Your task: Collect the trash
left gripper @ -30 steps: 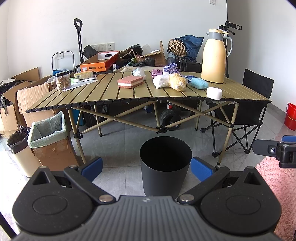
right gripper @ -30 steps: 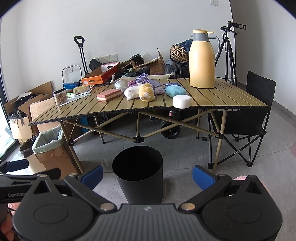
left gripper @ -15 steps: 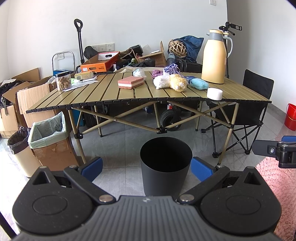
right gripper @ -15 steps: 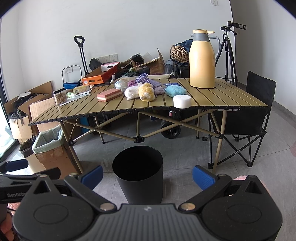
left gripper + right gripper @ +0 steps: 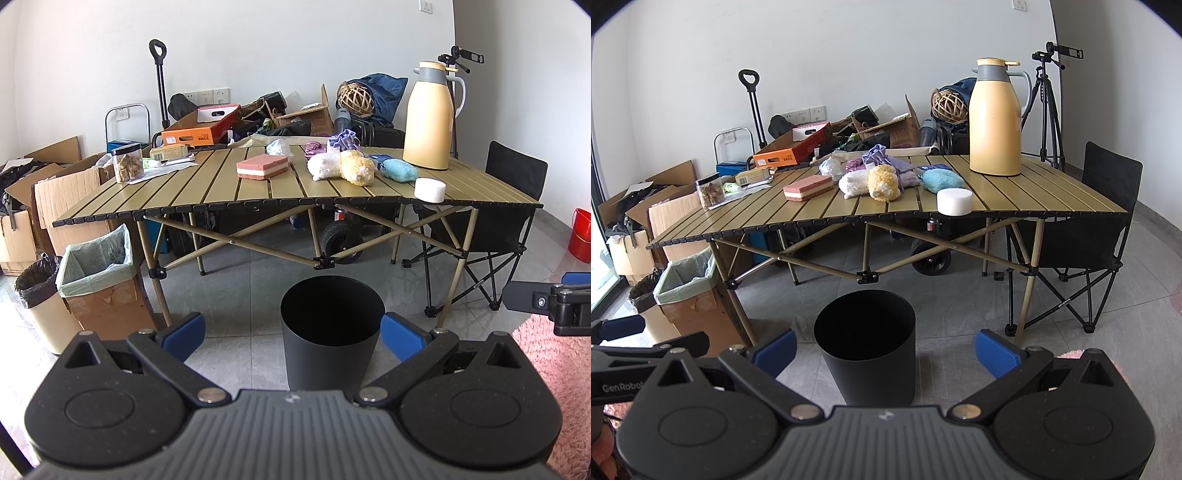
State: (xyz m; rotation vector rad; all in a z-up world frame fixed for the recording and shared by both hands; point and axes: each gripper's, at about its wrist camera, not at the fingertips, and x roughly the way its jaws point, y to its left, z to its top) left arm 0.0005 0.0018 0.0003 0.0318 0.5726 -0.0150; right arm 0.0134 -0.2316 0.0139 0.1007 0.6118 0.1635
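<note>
A black round bin (image 5: pixel 331 325) (image 5: pixel 866 350) stands on the grey floor in front of a slatted folding table (image 5: pixel 155 201) (image 5: pixel 1052 201). On the table lie a pink-and-white sponge block (image 5: pixel 262 167) (image 5: pixel 808 188), white and yellow fluffy wads (image 5: pixel 343 167) (image 5: pixel 871 184), a blue wad (image 5: pixel 399 170) (image 5: pixel 940 181), a white puck (image 5: pixel 429 189) (image 5: pixel 954 201) at the front edge, and a crumpled clear wrapper (image 5: pixel 279 147) (image 5: pixel 829 167). My left gripper (image 5: pixel 293 332) and right gripper (image 5: pixel 886 349) hang low before the bin, both open and holding nothing.
A tall yellow thermos (image 5: pixel 428 116) (image 5: pixel 995 118) and a snack jar (image 5: pixel 127 164) stand on the table. A lined cardboard box (image 5: pixel 98 284) and small bin (image 5: pixel 35 299) sit left. A black folding chair (image 5: pixel 1089 236), tripod (image 5: pixel 1049 107), red bucket (image 5: pixel 580 234) and pink rug (image 5: pixel 554 369) lie right.
</note>
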